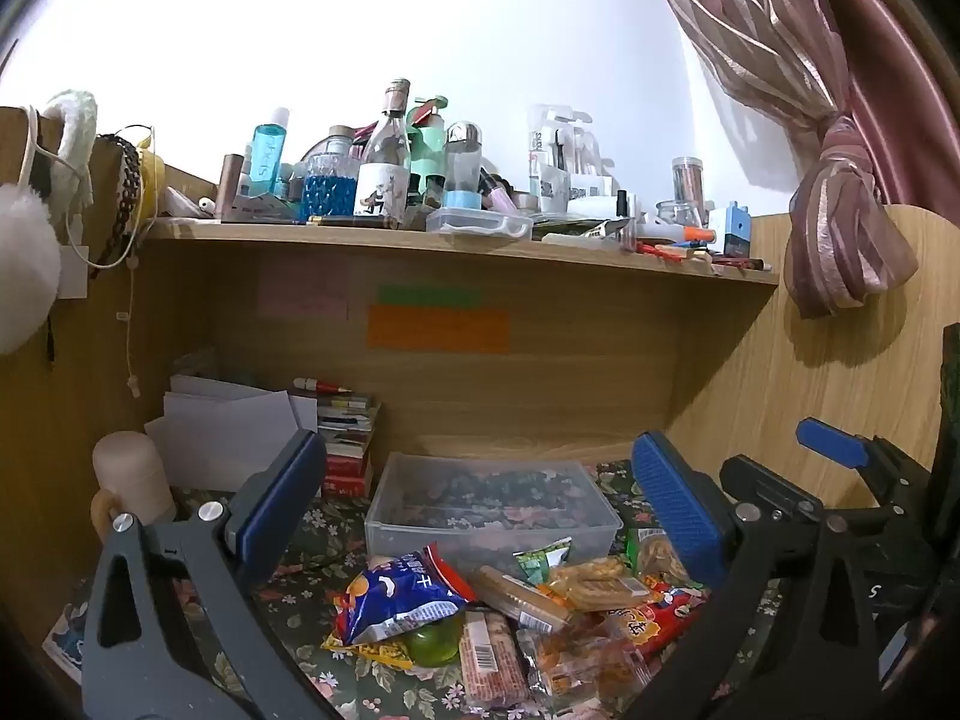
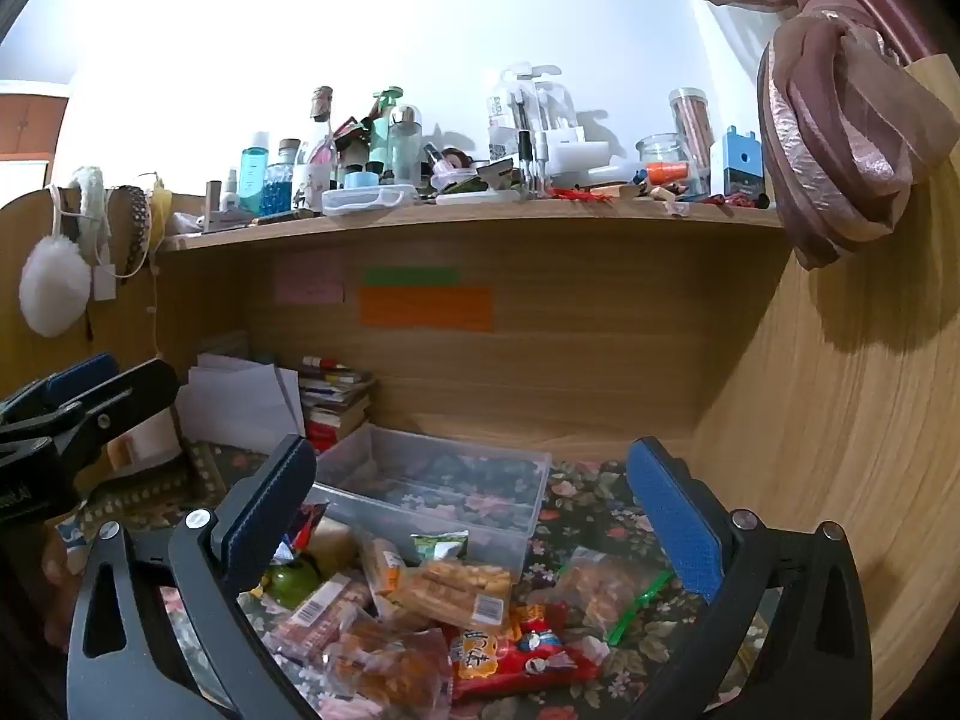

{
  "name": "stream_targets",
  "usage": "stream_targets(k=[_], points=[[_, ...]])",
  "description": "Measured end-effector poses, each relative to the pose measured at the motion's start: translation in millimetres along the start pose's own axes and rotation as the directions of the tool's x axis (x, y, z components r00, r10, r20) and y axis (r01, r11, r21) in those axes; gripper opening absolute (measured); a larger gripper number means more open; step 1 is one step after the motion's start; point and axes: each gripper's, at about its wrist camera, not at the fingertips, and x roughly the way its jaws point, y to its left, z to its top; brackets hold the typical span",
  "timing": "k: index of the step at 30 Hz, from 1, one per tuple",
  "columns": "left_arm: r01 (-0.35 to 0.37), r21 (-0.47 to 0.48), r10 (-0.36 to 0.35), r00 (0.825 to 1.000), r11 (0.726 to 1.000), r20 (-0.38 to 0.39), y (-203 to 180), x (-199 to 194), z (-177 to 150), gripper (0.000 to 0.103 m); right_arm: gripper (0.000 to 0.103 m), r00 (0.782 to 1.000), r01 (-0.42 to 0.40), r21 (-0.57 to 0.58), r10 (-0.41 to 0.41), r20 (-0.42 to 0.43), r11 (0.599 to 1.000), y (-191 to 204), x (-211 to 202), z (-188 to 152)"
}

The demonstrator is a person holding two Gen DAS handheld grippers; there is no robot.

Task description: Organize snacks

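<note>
Left wrist view: left gripper (image 1: 480,504) spread wide, holding nothing; right gripper (image 2: 474,501) likewise. Snack packets (image 1: 510,612) lie heaped on the flowered worktop (image 1: 312,540), just near of the clear box (image 1: 492,504).

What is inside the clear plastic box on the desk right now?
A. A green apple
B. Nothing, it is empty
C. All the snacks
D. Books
B. You can see the flowery cloth straight through the clear plastic box, and the snacks lie in a heap on the cloth in front of it, not inside.
</note>
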Motion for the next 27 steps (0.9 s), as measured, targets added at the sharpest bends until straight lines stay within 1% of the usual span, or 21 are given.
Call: stream_targets(k=[1,6,8,14,17,27], points=[[0.002,-0.012,-0.003,1.0,1.0,-0.028,4,6,3,0.103,0.103,1.0,-0.001,0.0,0.001,-0.004,1.0,0,0,0],[0.004,-0.005,-0.005,0.999,1.0,-0.039,2,14,1,0.103,0.103,1.0,0.0,-0.002,0.0,0.001,1.0,1,-1,0],[0.004,-0.011,-0.004,1.0,1.0,-0.026,3,11,-3,0.103,0.103,1.0,0.0,0.006,0.0,-0.008,1.0,0,2,0],[0.004,-0.009,-0.004,1.0,1.0,-0.027,2,12,-5,0.103,0.103,1.0,-0.004,0.007,0.004,-0.007,1.0,5,1,2],[0.006,-0.01,-0.007,1.0,1.0,-0.029,1,13,-4,0.103,0.103,1.0,-0.003,0.016,0.004,-0.009,1.0,-1,2,1],[0.011,0.004,-0.011,0.999,1.0,-0.032,-4,15,-4,0.103,0.103,1.0,-0.006,0.02,0.006,0.001,1.0,-1,0,0]])
